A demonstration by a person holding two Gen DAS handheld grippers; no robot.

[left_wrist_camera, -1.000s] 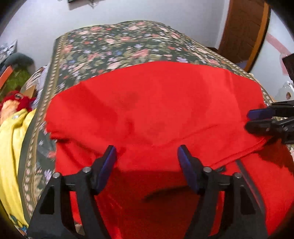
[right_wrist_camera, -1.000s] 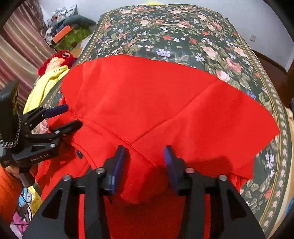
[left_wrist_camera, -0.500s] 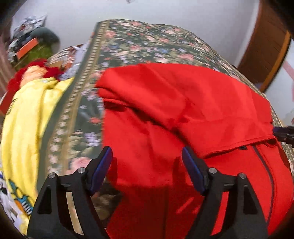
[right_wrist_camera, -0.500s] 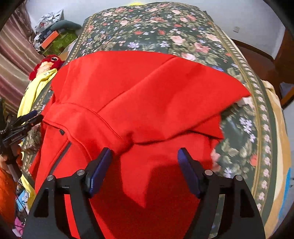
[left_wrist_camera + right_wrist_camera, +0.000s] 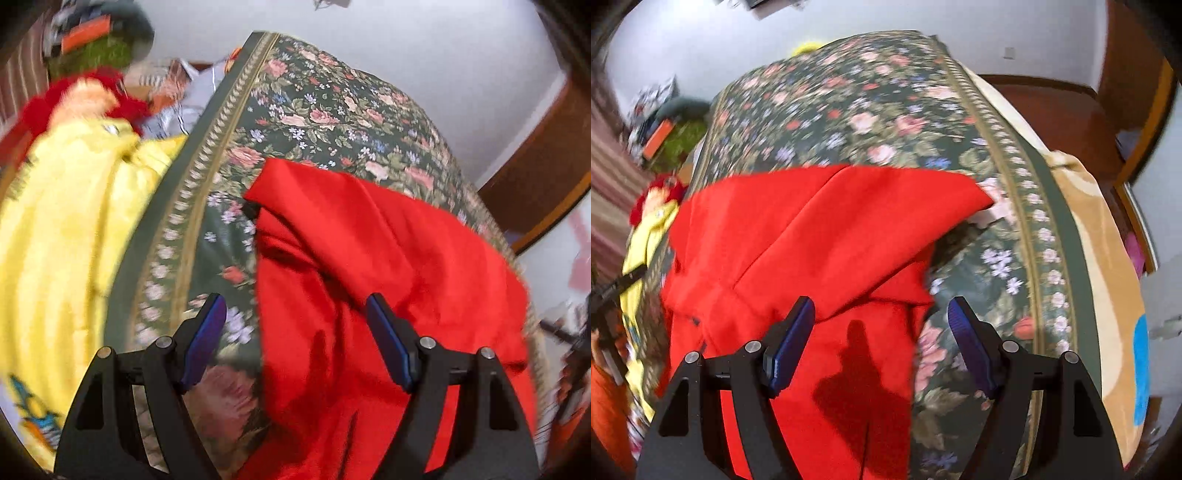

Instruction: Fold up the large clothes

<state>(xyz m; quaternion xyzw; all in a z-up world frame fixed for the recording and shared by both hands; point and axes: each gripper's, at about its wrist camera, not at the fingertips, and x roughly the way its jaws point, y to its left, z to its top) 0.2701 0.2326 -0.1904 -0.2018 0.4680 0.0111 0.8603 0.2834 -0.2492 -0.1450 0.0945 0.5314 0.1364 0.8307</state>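
A: Logging tool states. The left tool [image 5: 295, 347] is standing wide apart, nothing between its pads. The right tool [image 5: 881, 343] is likewise gaping over cloth, gripping nothing.

B: And the garment?

A: The red garment [image 5: 388, 258] is lying on the bed [image 5: 332, 107], its top part doubled down over the lower part. Probably both tools are hanging free so the fold can settle.

B: Edges?

A: In the left view the garment's side edge is running from 12 to 6 o'clock between the pads. In the right view a folded corner is pointing toward 2 o'clock.

B: Room to work?

A: Bare floral cover is showing from 11 to 1 o'clock. A yellow cloth [image 5: 66, 240] is crowding the bed's border at 9 o'clock.
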